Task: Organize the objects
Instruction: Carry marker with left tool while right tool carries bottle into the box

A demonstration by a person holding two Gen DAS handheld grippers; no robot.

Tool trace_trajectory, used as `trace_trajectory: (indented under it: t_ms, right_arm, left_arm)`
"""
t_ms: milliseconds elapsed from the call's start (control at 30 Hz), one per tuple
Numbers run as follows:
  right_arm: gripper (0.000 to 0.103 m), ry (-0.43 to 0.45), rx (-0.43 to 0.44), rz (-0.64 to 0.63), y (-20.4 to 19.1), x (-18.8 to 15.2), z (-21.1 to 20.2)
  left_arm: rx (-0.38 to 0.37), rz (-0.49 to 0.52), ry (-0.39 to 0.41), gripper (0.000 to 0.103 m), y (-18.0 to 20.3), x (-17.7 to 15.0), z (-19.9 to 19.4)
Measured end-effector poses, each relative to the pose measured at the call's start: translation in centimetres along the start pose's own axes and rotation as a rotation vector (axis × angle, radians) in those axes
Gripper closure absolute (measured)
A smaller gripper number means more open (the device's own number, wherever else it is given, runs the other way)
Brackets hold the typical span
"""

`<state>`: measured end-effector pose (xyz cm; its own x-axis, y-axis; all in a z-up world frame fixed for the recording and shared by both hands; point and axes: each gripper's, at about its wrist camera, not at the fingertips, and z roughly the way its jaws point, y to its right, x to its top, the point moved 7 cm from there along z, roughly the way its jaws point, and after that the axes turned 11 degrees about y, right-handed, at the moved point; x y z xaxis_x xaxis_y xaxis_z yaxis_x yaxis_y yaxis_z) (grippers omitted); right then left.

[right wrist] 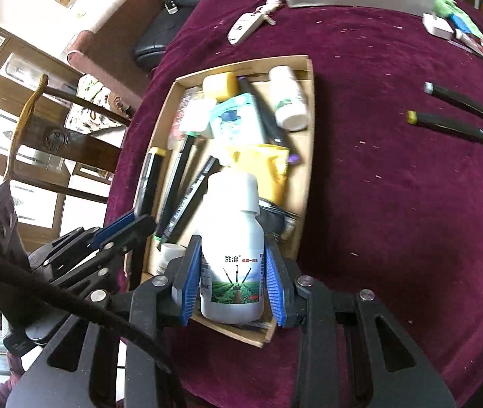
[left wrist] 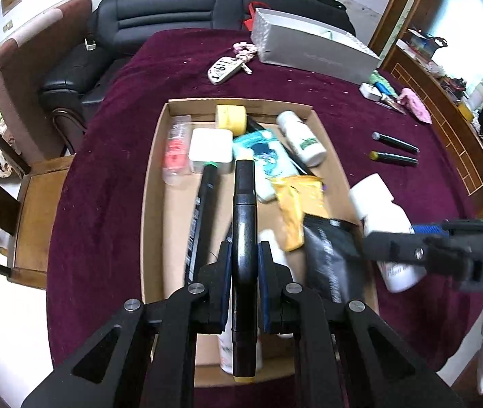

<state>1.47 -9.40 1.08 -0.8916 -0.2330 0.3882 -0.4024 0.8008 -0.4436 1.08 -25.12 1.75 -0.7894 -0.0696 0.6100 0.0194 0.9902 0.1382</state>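
Observation:
My left gripper (left wrist: pixel 245 255) is shut on a black marker (left wrist: pixel 244 204) with yellow ends, held lengthwise over the cardboard tray (left wrist: pixel 153 187). My right gripper (right wrist: pixel 232 241) is shut on a white bottle (right wrist: pixel 233 261) with a green label, at the tray's (right wrist: pixel 309 136) near right corner. The left wrist view shows that bottle (left wrist: pixel 386 224) blurred at the tray's right edge. In the right wrist view the left gripper (right wrist: pixel 129 224) and its marker (right wrist: pixel 149 183) are at the tray's left side. Two more black markers (left wrist: pixel 396 142) (left wrist: pixel 394 158) lie on the maroon cloth to the right.
The tray holds a yellow roll (left wrist: pixel 230 119), a white bottle (left wrist: pixel 301 137), a white box (left wrist: pixel 211 149), a yellow packet (left wrist: pixel 296 204), a black pouch (left wrist: pixel 330 255) and pens. Keys (left wrist: pixel 224 68), a silver box (left wrist: pixel 309 51) and a pink cloth (left wrist: pixel 415 102) lie beyond. A wooden chair (left wrist: pixel 37 204) stands left.

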Motion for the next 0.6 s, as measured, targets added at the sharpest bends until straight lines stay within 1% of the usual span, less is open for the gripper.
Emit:
trace_trajectory:
  t_ms: [200, 433, 600]
  right_arm:
    - [0.070, -0.015, -0.006, 0.002, -1.7, 0.6, 2.6]
    - [0.070, -0.017, -0.037, 0.016, -2.1, 1.7, 4.7]
    - [0.070, -0.021, -0.050, 0.016, -2.3, 2.0, 5.7]
  left_arm:
    - [0.027, 0.029, -0.007, 0.092, -0.9, 0.8, 1.9]
    - [0.035, 0.050, -0.027, 0.092, -1.4, 0.8, 3.8]
    - [0.035, 0.042, -0.037, 0.092, -1.7, 0.7, 4.8]
